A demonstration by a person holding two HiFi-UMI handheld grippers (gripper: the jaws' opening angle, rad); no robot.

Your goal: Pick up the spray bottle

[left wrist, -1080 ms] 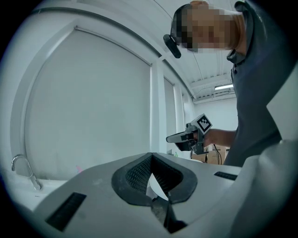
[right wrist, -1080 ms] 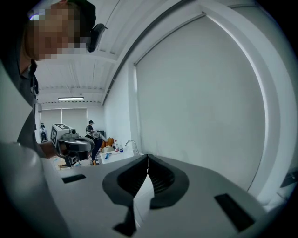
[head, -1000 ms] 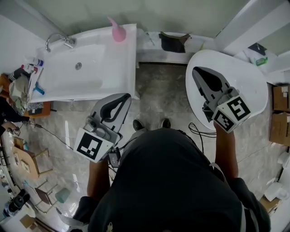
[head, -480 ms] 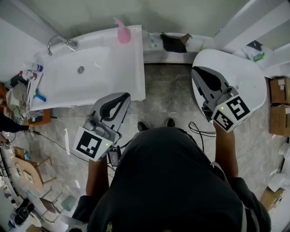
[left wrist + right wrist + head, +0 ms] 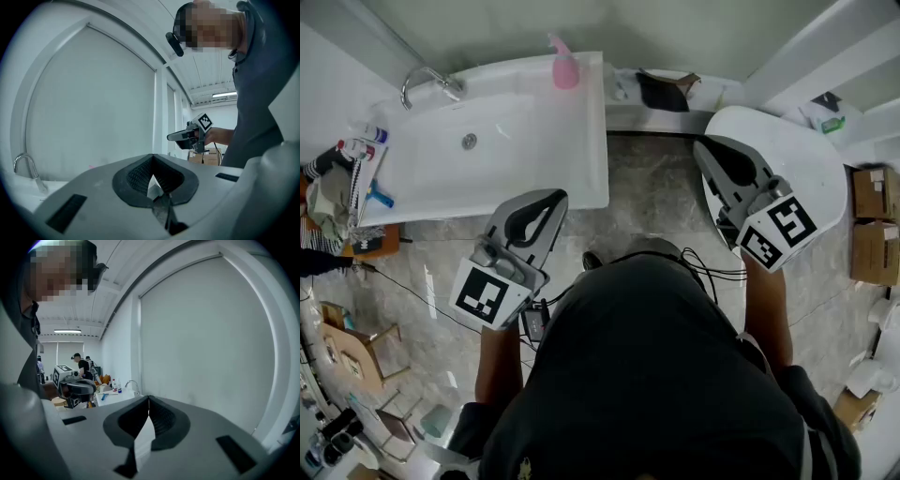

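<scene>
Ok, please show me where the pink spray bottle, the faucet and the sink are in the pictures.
pink spray bottle (image 5: 566, 73): head view, middle of its body.
faucet (image 5: 431, 77): head view, on the curved spout.
sink (image 5: 520, 150): head view, bare basin floor.

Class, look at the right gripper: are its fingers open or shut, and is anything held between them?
Shut and empty: on the right gripper, the fingers meet at their tips with nothing between them.
</scene>
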